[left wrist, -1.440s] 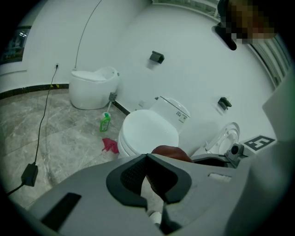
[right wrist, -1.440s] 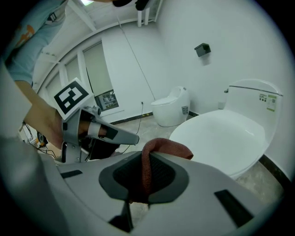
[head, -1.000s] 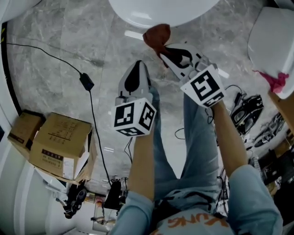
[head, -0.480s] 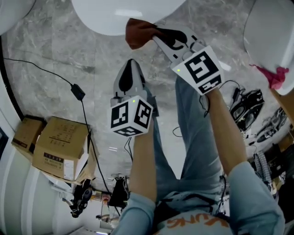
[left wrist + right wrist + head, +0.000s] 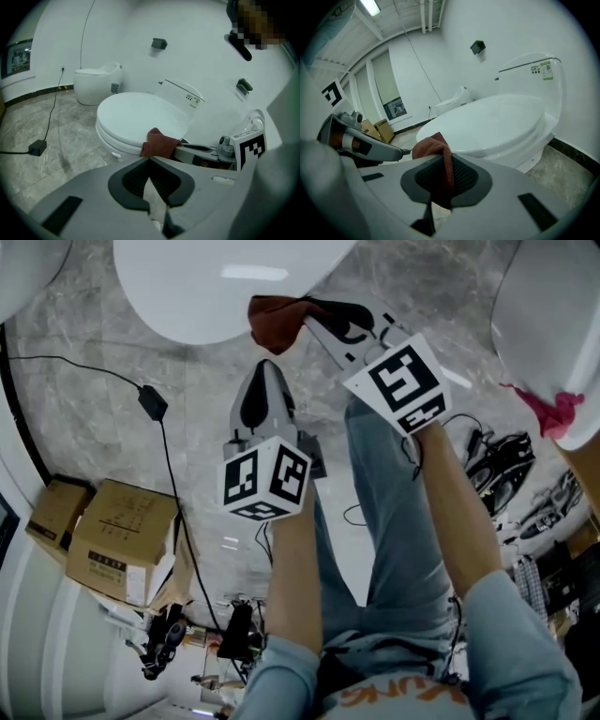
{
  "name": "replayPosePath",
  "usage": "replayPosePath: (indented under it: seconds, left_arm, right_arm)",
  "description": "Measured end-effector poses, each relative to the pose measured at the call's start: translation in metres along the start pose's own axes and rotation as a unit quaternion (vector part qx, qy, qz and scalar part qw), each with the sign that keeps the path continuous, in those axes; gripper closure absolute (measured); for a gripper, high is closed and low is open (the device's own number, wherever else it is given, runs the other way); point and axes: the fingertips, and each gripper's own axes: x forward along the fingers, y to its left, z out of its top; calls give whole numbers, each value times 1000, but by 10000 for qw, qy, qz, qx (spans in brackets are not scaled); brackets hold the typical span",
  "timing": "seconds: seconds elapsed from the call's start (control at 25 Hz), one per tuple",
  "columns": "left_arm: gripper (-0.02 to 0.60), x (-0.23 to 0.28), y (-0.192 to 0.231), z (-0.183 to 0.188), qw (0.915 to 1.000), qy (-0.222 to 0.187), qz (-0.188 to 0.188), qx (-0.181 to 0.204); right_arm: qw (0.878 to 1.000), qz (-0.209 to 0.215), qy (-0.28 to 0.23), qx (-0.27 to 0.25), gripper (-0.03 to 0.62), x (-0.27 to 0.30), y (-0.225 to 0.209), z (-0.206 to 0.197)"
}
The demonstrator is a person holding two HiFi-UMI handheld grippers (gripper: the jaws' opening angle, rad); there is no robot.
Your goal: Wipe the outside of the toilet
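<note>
Head view showed both bare forearms (image 5: 298, 587) stretched forward. The right gripper (image 5: 314, 322) reached further, jaws clamped on a rust-red cloth (image 5: 274, 320) at the front rim of the white oval toilet (image 5: 206, 287). The left gripper (image 5: 265, 371) hung just short of it, jaws closed on nothing. The toilet's rounded front pointed toward the person, its tank away. The print on its small green-and-white sticker (image 5: 541, 69) was too small to read.

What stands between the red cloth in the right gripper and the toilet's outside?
Nothing visible. The right gripper, shut on the red cloth, holds it at the front rim of the toilet. The left gripper, shut and empty, sits off that path.
</note>
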Motion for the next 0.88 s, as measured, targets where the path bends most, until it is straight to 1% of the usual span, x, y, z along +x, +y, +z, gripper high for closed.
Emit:
replayPosePath:
  seconds: [0.16, 0.28, 0.4, 0.52, 0.72, 0.88]
  left_arm:
    - [586, 14, -21, -8, 9999, 12, 10, -111]
    - [586, 23, -33, -11, 9998, 0, 22, -184]
    - [586, 34, -45, -13, 9997, -24, 15, -237]
    - [586, 45, -59, -14, 9996, -42, -15, -274]
    - [586, 60, -80, -15, 9992, -132, -62, -365]
    - [586, 65, -96, -17, 9989, -129, -197, -414]
  right_arm:
    - [10000, -42, 2, 20, 554, -11, -25, -4]
    - [9997, -195, 55, 136, 554, -19, -48, -6]
    - [9995, -303, 3, 72, 554, -27, -76, -3]
    - [9987, -501, 16, 102, 554, -35, -105, -3]
    - [9978, -659, 61, -52, 554, -39, -144, 2]
    - [9954, -914, 212, -181, 554, -39, -181, 6]
